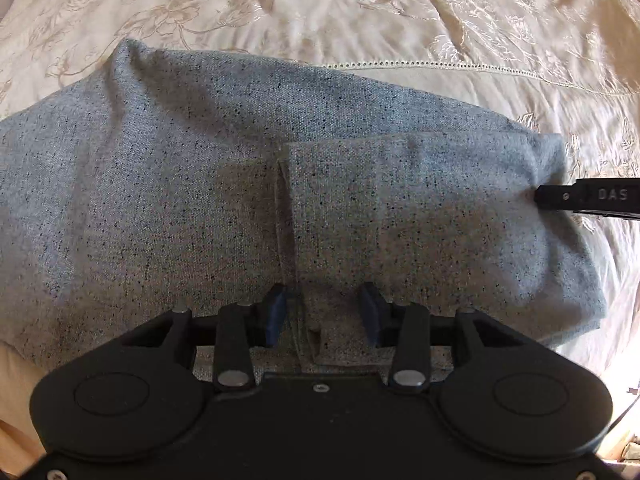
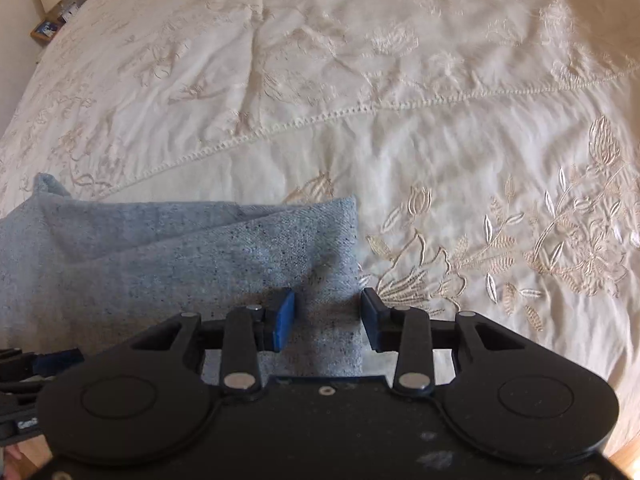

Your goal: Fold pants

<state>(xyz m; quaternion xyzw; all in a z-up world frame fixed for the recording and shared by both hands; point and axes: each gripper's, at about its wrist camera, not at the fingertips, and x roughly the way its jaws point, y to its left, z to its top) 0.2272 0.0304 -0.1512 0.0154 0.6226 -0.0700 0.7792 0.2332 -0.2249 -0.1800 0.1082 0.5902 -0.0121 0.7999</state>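
The pants [image 1: 240, 184] are grey-blue speckled fabric, folded into a wide bundle on the bed. My left gripper [image 1: 326, 312] is open, its blue pads on either side of a raised fold of the cloth near the front edge. My right gripper [image 2: 328, 316] is open over the right end of the pants [image 2: 200, 264], its left pad on the cloth and its right pad just past the cloth's edge. The right gripper also shows in the left wrist view [image 1: 588, 196], at the bundle's right end.
A cream embroidered bedspread [image 2: 400, 140] covers the bed around the pants, with a stitched seam [image 2: 320, 118] running across it. A bedside shelf with small items [image 2: 60, 12] stands at the far left. Wooden floor shows at the lower corners.
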